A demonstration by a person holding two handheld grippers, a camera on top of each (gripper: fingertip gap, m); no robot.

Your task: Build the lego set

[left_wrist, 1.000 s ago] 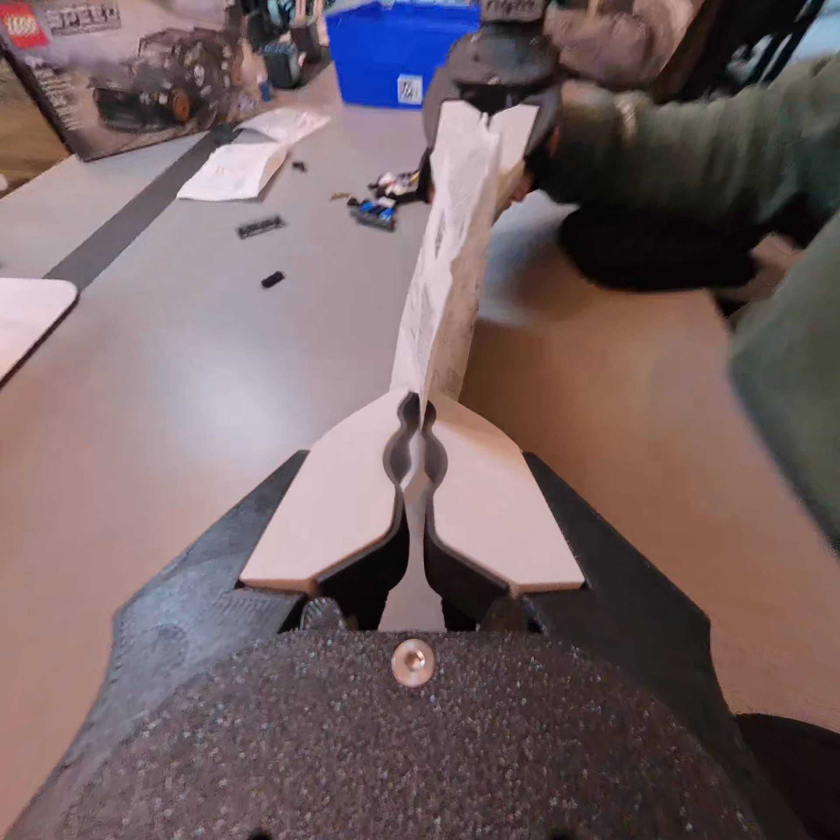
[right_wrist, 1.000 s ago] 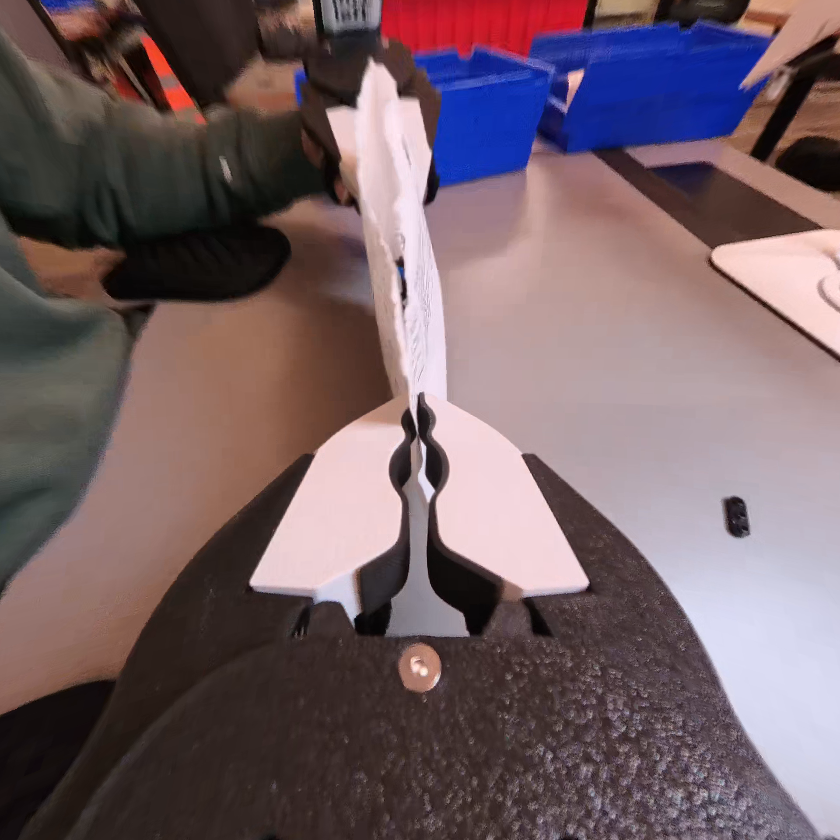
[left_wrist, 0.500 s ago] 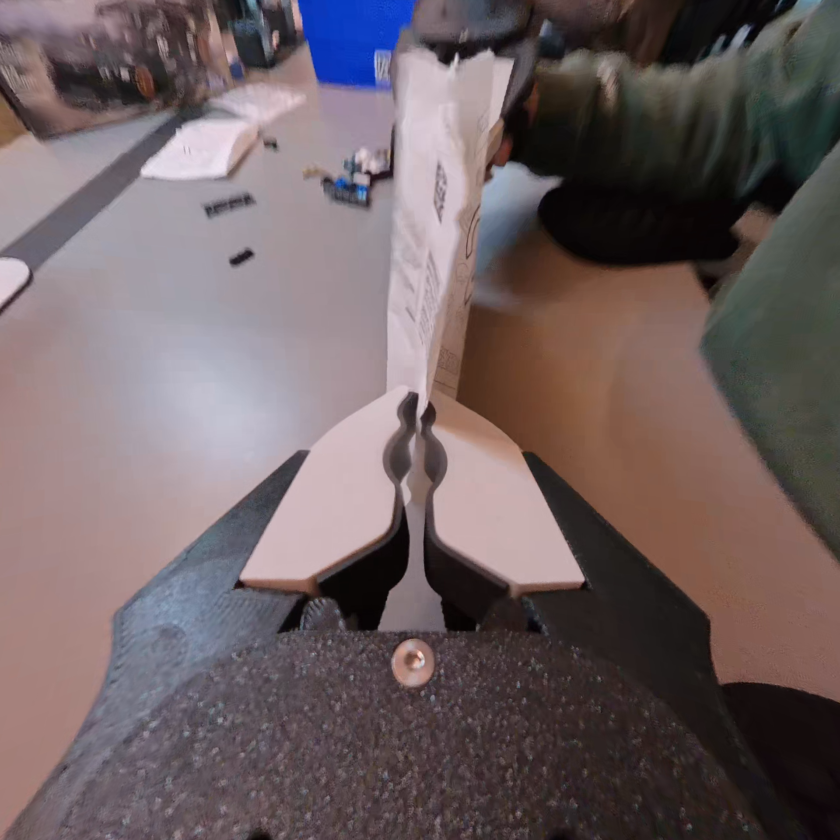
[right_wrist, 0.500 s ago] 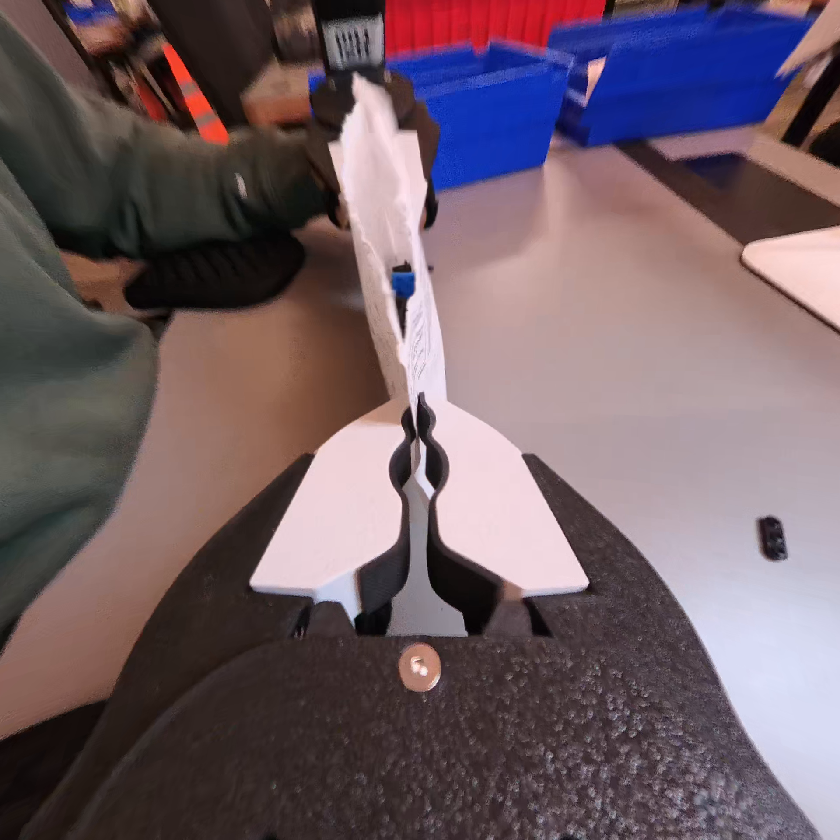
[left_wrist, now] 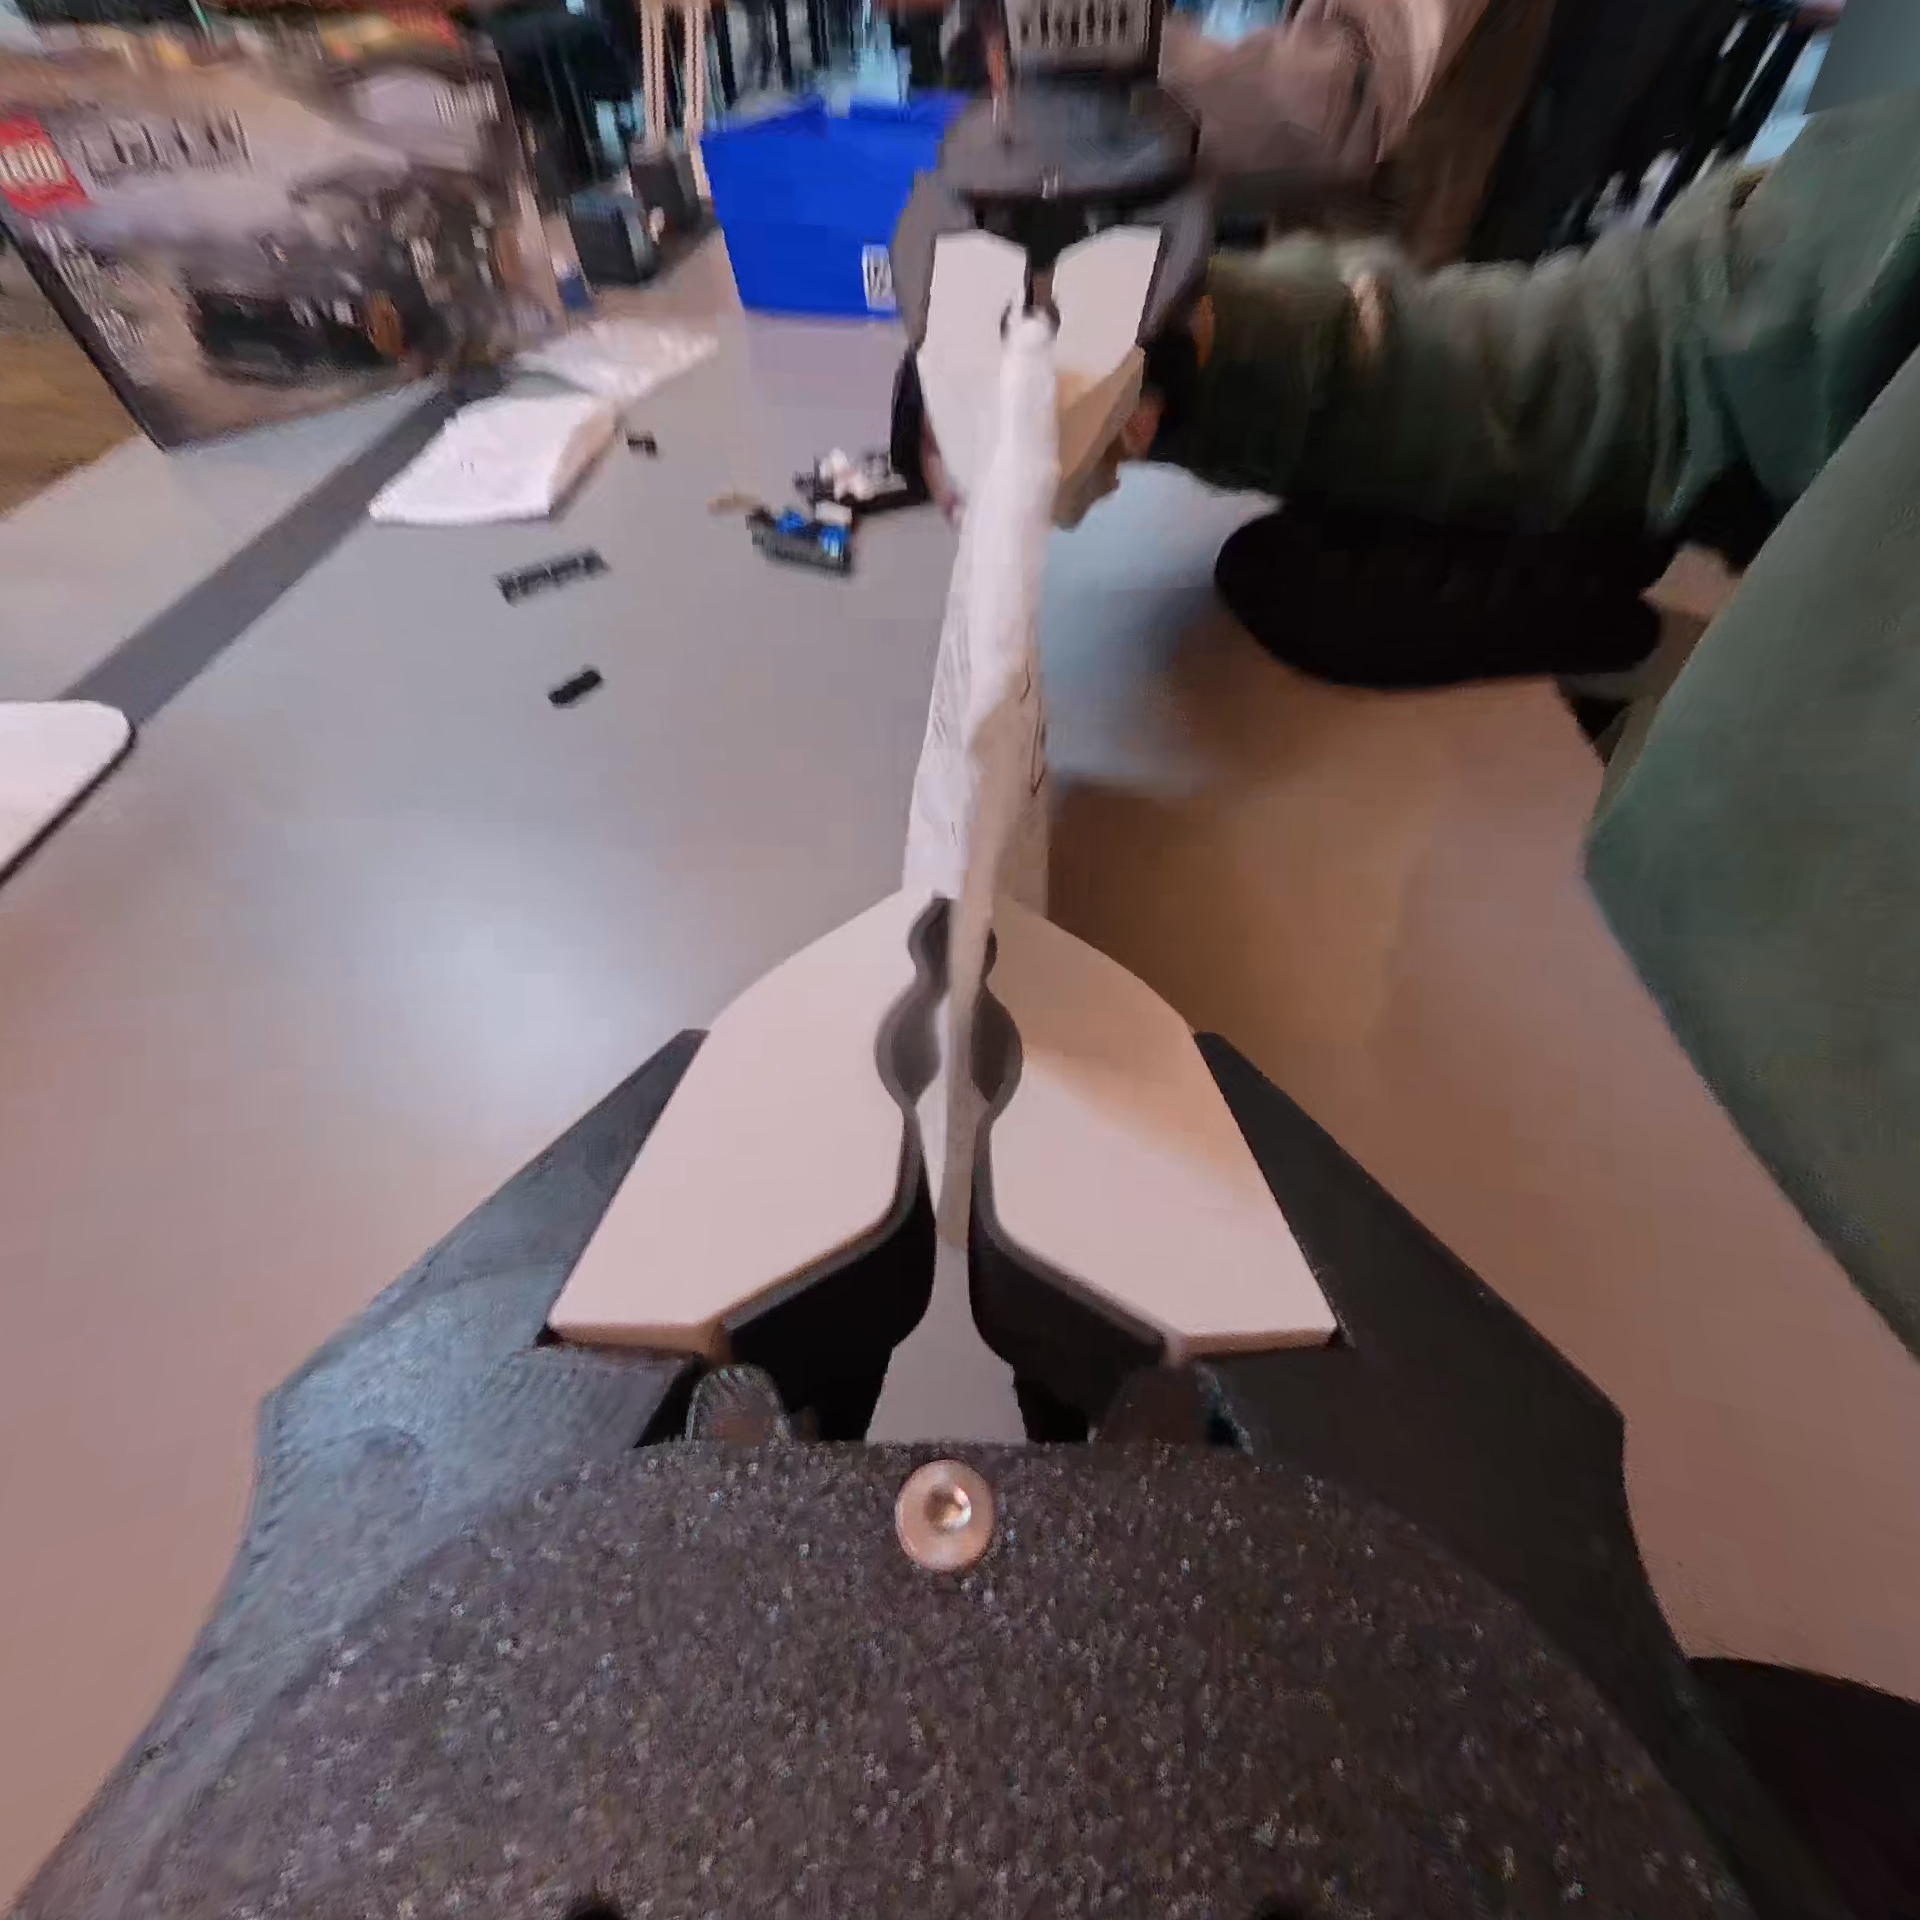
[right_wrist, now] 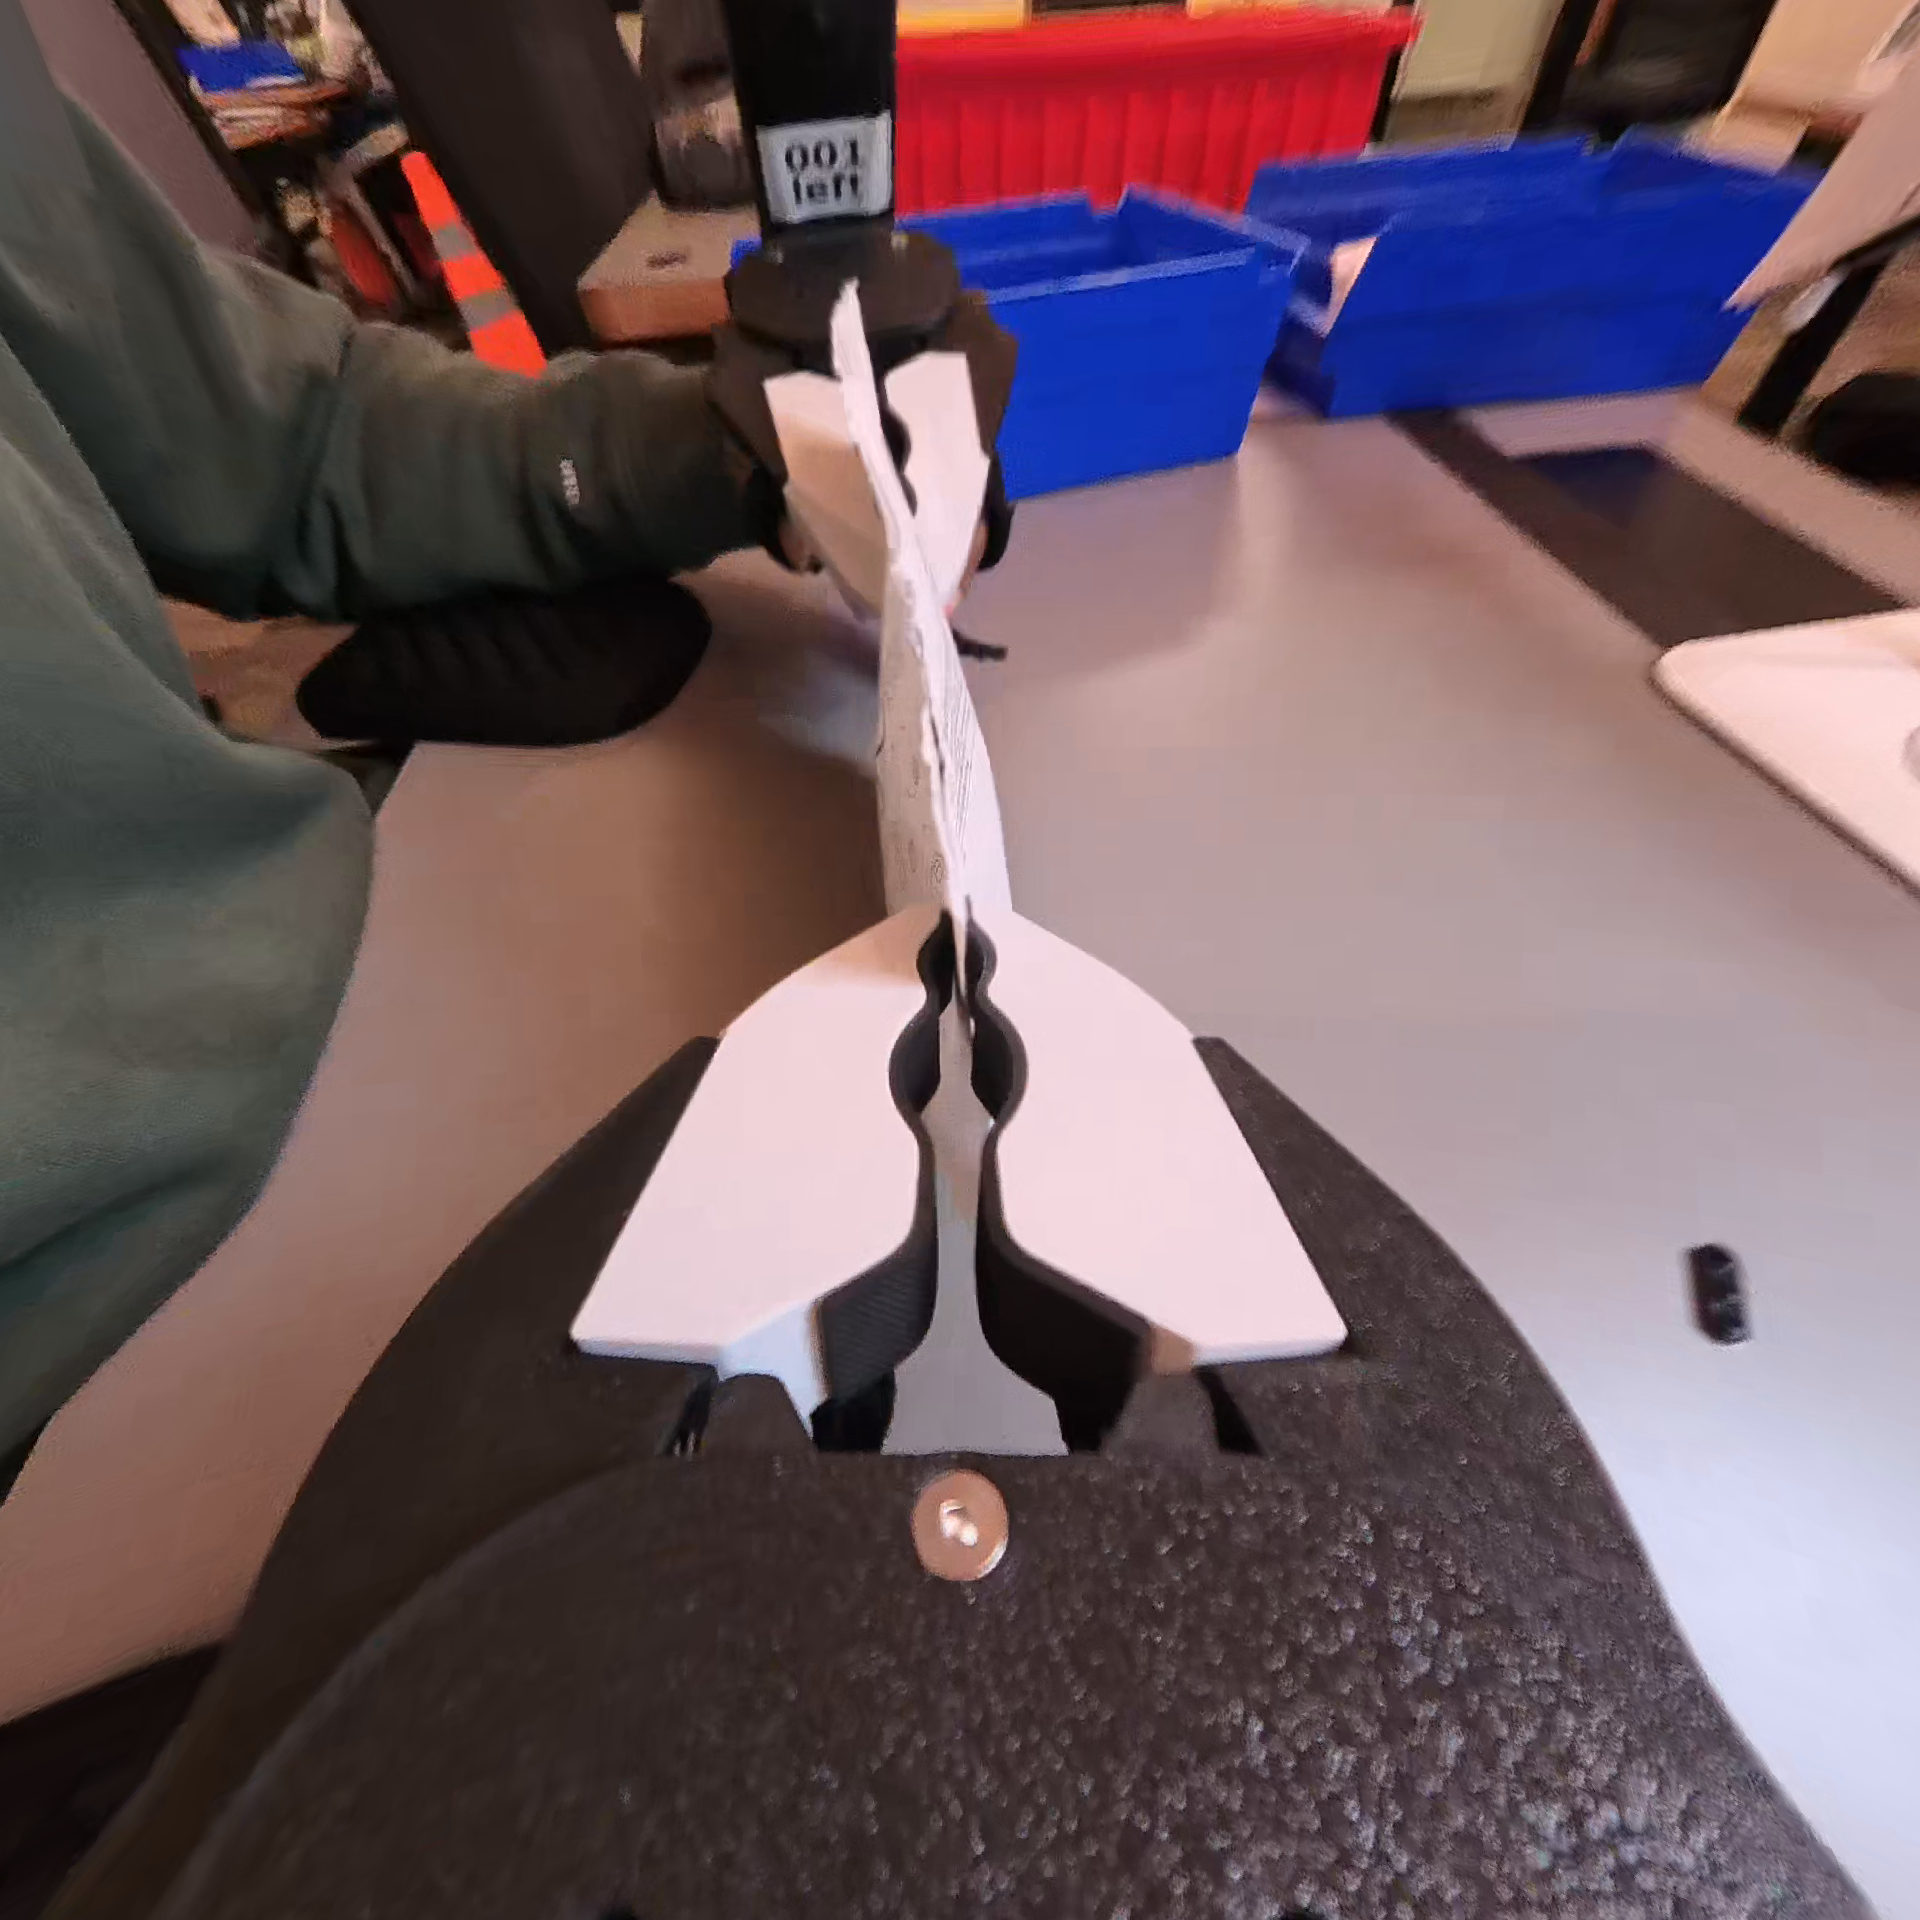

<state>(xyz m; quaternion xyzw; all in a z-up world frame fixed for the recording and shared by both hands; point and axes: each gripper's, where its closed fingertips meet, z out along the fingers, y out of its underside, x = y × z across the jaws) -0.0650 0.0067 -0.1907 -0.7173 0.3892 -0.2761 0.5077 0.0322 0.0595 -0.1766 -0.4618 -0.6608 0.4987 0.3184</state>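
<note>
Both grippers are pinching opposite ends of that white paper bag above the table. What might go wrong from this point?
1. The white paper bag is stretched and twisted between the left gripper and the right gripper; more pull could tear it abruptly.
2. Each grips only a thin edge, so one end may slip free.
3. Anything left inside might scatter on the grey table among the small loose pieces.

White printed label (right_wrist: 824, 166) on black handle; printed box (left_wrist: 260, 223); printed paper bag (left_wrist: 982, 665).
</note>
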